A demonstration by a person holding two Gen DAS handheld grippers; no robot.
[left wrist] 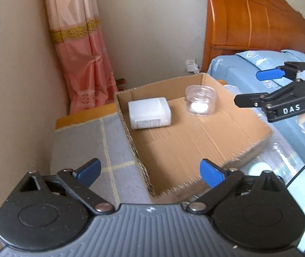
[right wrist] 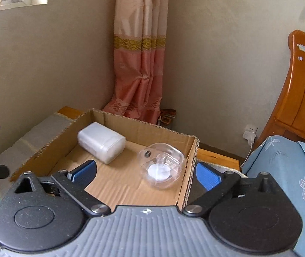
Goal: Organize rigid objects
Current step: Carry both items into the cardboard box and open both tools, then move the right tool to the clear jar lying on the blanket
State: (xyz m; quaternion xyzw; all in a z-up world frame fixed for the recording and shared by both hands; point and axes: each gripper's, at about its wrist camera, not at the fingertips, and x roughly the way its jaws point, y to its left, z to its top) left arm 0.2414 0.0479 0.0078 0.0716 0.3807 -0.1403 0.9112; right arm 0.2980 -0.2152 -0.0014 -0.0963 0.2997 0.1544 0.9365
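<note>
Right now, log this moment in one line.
left gripper: open, empty | right gripper: open, empty | cardboard box: holds white container, clear container

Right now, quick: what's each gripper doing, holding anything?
Left gripper: open, holding nothing, over the near edge of the cardboard box.
Right gripper: open, holding nothing.

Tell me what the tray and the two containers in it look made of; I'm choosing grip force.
Tray: corrugated cardboard, matte brown, fluting visible along its cut edges.
Rectangular container: likely plastic, frosted, translucent white, with rounded corners.
Round container: probably hard clear plastic, glossy; a white disc shows through its wall.
</note>
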